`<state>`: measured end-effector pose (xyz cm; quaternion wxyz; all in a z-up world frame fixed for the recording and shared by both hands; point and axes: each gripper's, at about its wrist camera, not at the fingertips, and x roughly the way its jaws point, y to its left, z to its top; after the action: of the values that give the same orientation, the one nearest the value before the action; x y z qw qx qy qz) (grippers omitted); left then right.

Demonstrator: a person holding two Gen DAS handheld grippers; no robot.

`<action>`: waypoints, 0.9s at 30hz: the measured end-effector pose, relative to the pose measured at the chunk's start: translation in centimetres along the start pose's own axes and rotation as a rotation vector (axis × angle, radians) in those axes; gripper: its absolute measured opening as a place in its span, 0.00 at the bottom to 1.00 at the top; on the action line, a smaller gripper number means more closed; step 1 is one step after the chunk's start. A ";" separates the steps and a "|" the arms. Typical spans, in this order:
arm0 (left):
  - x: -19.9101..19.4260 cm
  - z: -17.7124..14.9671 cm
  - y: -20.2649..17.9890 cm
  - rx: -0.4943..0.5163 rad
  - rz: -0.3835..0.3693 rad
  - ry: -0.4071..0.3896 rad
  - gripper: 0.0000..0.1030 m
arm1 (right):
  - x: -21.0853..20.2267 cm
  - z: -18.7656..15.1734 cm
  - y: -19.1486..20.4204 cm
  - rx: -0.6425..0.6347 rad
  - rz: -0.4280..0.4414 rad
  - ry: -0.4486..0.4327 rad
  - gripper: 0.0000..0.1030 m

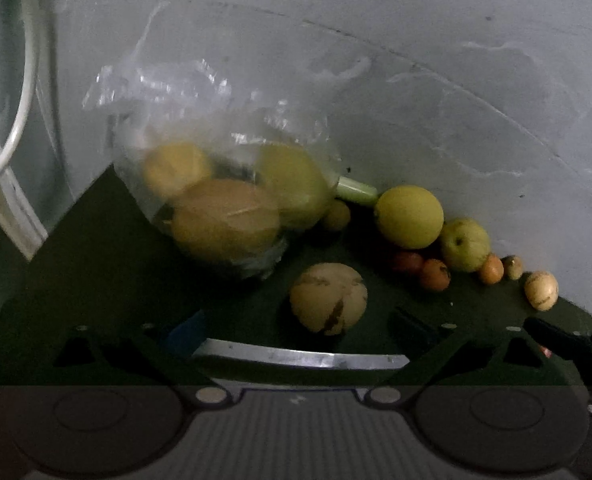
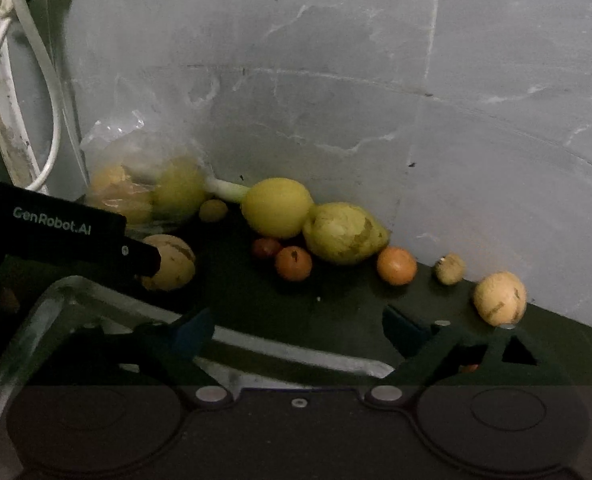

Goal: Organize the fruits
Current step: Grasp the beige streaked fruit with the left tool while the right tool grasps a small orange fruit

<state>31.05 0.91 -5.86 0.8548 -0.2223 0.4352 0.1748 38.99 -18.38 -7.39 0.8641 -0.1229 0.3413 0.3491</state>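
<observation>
Right, risks from this spot:
Left gripper (image 1: pixel 296 326): jaws wide apart and empty, pale striped melon (image 1: pixel 328 299) sitting just ahead between the fingers.
Right gripper (image 2: pixel 298 322): also spread wide, nothing held, aimed at the loose row along the wall.
Fruit: big yellow one (image 2: pixel 277 208) touching the yellow-green pear-shaped one (image 2: pixel 345 233); small orange fruit (image 2: pixel 293 263) just in front; second striped melon (image 2: pixel 499 298) far right beside the right finger.
Plastic bag (image 1: pixel 216 184): slumped in the corner, several yellow fruits inside, mouth crumpled.
Roll risk: round melon on a dark smooth tabletop (image 1: pixel 96 280); an off-centre squeeze could squirt it away.
Knock risk: the touching pair may shove the small ones if nudged.
Bag risk: flimsy film could collapse or spill.
Light: dim, edges hard to judge.
</observation>
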 end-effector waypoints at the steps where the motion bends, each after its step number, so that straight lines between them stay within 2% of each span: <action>1: 0.2 0.0 0.0 -0.011 0.000 0.002 0.93 | 0.6 0.2 0.0 -0.002 -0.003 0.007 0.84; 9: 1.7 0.4 0.1 -0.042 -0.002 0.027 0.83 | 3.5 1.4 0.0 0.034 -0.013 0.018 0.69; 17: 2.3 0.5 0.2 -0.047 -0.028 0.034 0.75 | 5.5 2.1 0.2 0.081 -0.007 0.043 0.47; 27: 2.9 0.9 0.2 -0.056 -0.082 0.042 0.56 | 7.0 2.3 -0.1 0.156 -0.018 0.049 0.37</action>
<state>33.15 1.86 -7.81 0.8453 -0.2673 0.4387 0.1468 43.89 -13.76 -10.40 0.8655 -0.0670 0.3873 0.3105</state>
